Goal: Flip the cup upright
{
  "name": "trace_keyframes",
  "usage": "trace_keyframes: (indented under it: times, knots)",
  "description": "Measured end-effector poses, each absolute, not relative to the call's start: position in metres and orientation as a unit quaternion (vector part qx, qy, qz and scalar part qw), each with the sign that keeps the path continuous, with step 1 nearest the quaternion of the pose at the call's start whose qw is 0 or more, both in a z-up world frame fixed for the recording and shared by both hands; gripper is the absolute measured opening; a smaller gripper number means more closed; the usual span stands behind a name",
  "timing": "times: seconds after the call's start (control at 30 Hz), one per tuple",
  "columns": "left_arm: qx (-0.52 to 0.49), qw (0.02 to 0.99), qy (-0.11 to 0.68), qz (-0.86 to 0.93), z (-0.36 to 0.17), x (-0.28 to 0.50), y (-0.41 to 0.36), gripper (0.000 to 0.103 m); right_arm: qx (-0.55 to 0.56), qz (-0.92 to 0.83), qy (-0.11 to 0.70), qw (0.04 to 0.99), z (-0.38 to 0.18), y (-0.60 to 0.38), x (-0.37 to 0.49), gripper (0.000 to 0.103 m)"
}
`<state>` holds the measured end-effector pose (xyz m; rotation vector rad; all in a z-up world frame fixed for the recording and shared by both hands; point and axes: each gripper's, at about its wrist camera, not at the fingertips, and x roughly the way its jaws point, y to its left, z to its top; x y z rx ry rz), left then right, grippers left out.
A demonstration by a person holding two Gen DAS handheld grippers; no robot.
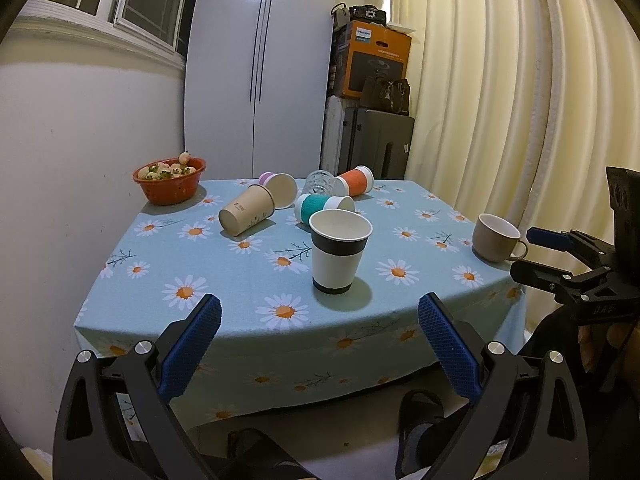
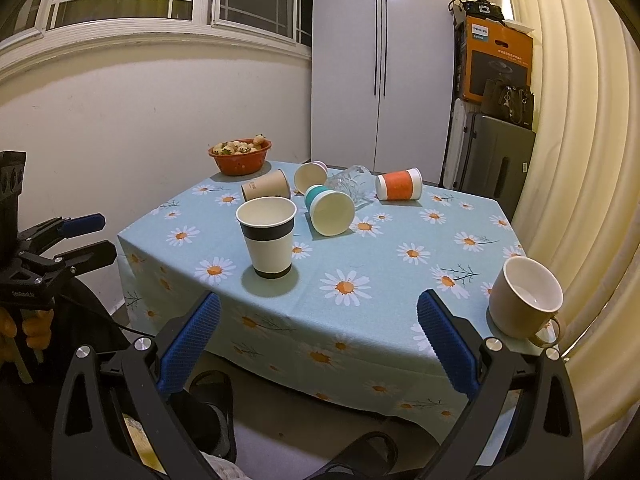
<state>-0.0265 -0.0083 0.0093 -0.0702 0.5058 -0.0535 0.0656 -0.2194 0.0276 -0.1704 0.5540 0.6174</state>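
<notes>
A white paper cup with black bands [image 1: 340, 254] [image 2: 268, 238] stands upright near the table's front edge. Behind it lie several cups on their sides: a teal-sleeved one [image 1: 322, 207] [image 2: 330, 213], a brown one [image 1: 248, 214] [image 2: 266, 188], a purple-based one [image 1: 280, 189] [image 2: 311, 176], an orange-sleeved one [image 1: 356, 181] [image 2: 399, 186] and a clear glass [image 1: 319, 182] [image 2: 352, 182]. A beige mug [image 1: 496, 238] [image 2: 524, 300] stands upright at the right edge. My left gripper [image 1: 320, 332] and right gripper [image 2: 318, 330] are both open and empty, held short of the table's front edge.
The table wears a blue daisy cloth [image 1: 240, 280] [image 2: 400, 280]. A red bowl of fruit [image 1: 170, 180] [image 2: 240, 156] sits at the far left corner by the wall. A cupboard, boxes and a suitcase [image 2: 496, 156] stand behind; curtains hang on the right. Slippers lie on the floor below.
</notes>
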Motion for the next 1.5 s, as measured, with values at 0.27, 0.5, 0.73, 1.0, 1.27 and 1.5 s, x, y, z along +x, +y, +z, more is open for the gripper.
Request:
trace_keyframes:
  times: [0.27, 0.5, 0.73, 1.0, 1.27, 1.5]
  knots:
    - [-0.036, 0.967, 0.251, -0.025, 0.0100, -0.0261, -0.0092, 0.096, -0.081, 0.295, 0.271, 0.913, 0.0276, -0.2209, 0.0657, 0.098]
    - [-0.036, 0.967, 0.250, -0.025, 0.0102, -0.0261, -0.0091, 0.096, -0.081, 0.295, 0.272, 0.912, 0.0274, -0.2210, 0.0656, 0.098]
    - [-0.037, 0.967, 0.251, -0.024, 0.0103, -0.0254, -0.0094, 0.096, -0.082, 0.295, 0.272, 0.912, 0.0281, -0.2219, 0.0652, 0.098]
    - [-0.037, 0.967, 0.250, -0.024, 0.0104, -0.0253, -0.0098, 0.096, -0.081, 0.295, 0.273, 0.912, 0.0279, -0.2217, 0.0655, 0.098]
    - [-0.037, 0.967, 0.250, -0.024, 0.0102, -0.0251, -0.0098, 0.096, -0.081, 0.295, 0.273, 0.912, 0.0281, -0.2219, 0.0656, 0.098]
    - [-0.037, 0.967, 0.250, -0.024, 0.0103, -0.0251, -0.0092, 0.096, -0.082, 0.295, 0.273, 0.912, 0.0282, -0.2220, 0.0658, 0.098]
